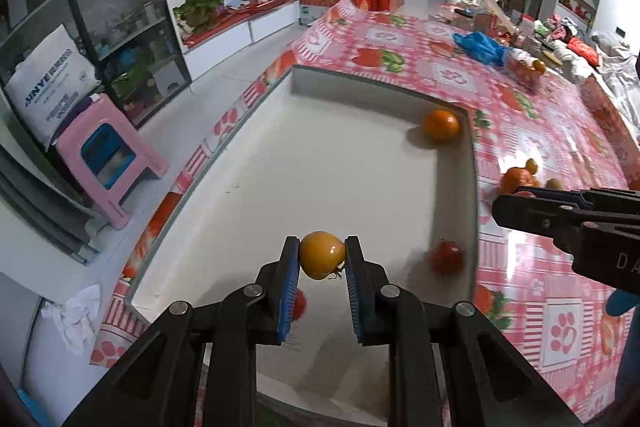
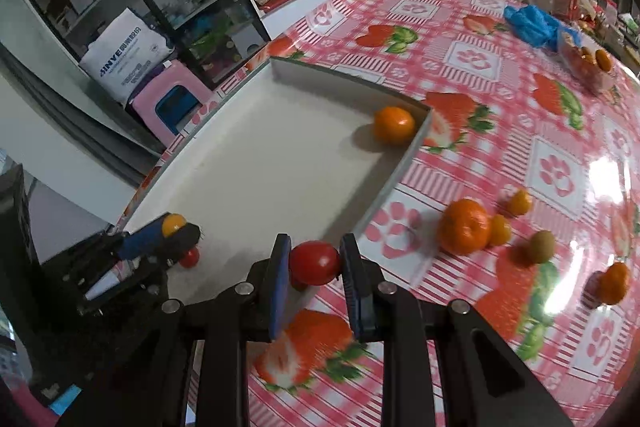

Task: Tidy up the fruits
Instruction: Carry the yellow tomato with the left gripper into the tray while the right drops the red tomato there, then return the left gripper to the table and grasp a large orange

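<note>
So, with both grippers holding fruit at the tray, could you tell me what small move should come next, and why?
Probably open the left gripper: its yellow tomato already hangs over the white tray. The right gripper grips a red tomato only at the tray's edge.

White walls, a dark glass cabinet (image 1: 120, 15), and a pink stool (image 1: 108, 155) on pale floor.
</note>
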Action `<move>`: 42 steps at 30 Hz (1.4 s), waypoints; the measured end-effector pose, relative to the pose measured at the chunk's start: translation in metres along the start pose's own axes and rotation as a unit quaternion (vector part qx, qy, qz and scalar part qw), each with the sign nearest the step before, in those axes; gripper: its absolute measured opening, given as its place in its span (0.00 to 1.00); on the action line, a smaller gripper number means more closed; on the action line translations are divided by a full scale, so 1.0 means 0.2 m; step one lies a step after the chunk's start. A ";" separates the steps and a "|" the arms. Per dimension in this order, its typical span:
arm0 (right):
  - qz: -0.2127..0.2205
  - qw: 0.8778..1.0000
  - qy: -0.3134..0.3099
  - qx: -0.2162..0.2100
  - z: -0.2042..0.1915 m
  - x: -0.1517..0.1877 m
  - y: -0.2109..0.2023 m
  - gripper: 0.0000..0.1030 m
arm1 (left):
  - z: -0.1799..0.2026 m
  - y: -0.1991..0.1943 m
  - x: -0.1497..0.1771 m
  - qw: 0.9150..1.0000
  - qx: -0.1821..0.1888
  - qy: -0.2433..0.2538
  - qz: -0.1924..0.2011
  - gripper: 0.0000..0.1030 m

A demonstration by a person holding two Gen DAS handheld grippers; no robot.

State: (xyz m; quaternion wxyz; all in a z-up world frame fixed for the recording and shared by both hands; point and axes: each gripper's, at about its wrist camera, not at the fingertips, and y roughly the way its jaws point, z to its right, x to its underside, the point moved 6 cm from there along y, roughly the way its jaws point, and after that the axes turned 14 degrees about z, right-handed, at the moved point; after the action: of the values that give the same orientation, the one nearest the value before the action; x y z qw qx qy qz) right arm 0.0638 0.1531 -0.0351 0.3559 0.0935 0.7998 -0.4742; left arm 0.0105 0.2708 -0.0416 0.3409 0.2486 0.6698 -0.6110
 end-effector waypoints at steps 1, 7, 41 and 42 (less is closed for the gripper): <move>-0.002 1.000 0.004 -0.001 -0.01 0.00 0.02 0.26 | 0.00 0.01 0.01 1.000 -0.003 0.002 -0.002 0.23; -0.013 1.000 0.007 -0.002 -0.04 0.00 0.11 0.26 | -0.03 0.05 0.03 1.000 -0.007 0.005 -0.013 0.23; 0.012 1.000 -0.004 0.017 -0.02 -0.06 0.03 0.88 | 0.02 -0.04 -0.01 0.998 -0.042 0.047 0.013 0.97; 0.015 1.000 -0.004 0.022 0.02 -0.07 0.00 0.88 | 0.03 -0.04 -0.02 0.998 -0.043 0.047 0.013 0.97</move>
State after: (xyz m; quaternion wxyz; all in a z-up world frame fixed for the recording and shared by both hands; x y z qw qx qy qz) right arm 0.0750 0.1521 -0.0269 0.3645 0.1117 0.7860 -0.4867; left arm 0.0068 0.2646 -0.0333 0.3273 0.2706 0.7078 -0.5645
